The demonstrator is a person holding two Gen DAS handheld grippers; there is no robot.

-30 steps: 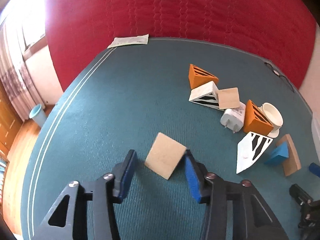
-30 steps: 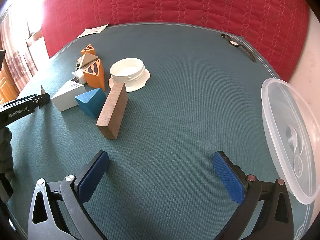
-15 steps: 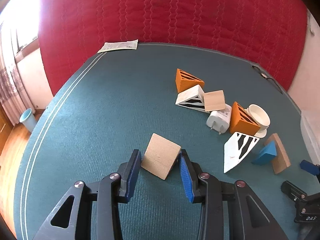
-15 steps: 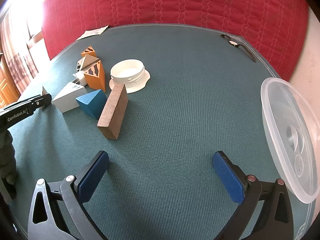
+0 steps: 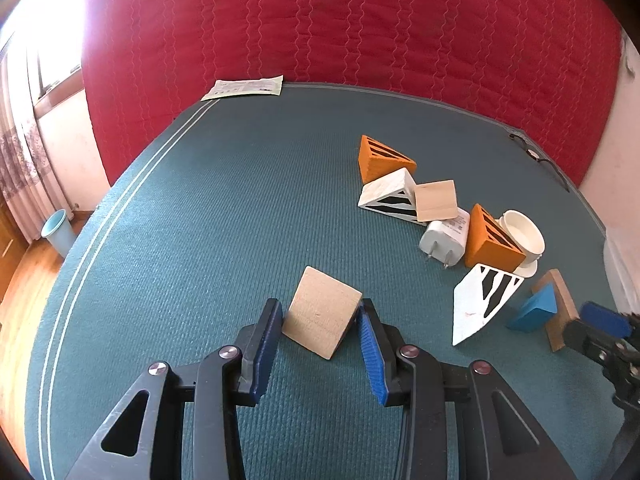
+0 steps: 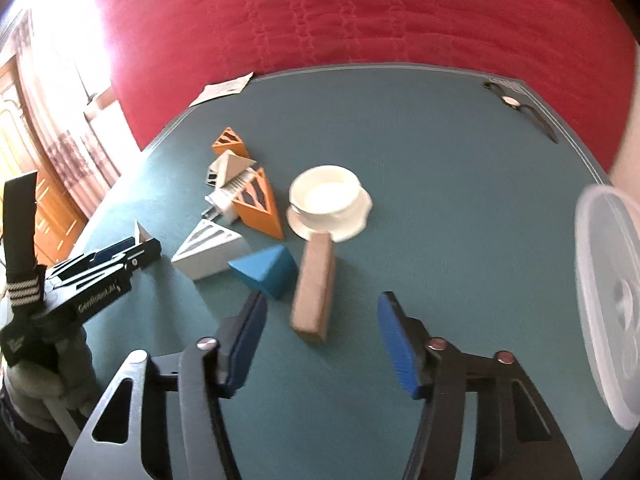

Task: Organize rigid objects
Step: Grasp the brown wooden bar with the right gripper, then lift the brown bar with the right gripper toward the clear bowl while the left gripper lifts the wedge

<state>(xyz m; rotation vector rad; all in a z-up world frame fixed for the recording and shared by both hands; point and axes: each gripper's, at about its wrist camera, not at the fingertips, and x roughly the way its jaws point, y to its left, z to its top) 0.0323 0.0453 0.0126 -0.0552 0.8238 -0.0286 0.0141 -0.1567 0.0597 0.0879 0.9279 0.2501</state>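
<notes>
Left gripper point(image 5: 320, 312) grips the tan wooden block point(image 5: 321, 312) on the teal cloth point(image 5: 224, 216).
Left view: both pads press its sides. Right view, blurred: right gripper point(image 6: 320, 312) gapes wide, holding nothing, apparently above the brown wooden bar point(image 6: 314, 288) beside the blue wedge point(image 6: 266, 270).

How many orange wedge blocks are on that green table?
2. One orange wedge lies at the cluster's far end; the other orange wedge leans beside the white bowl. None seems hidden.

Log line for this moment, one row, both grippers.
left gripper: shut on tan block | right gripper: open, empty, brown block ahead | blocks on green mat
</notes>
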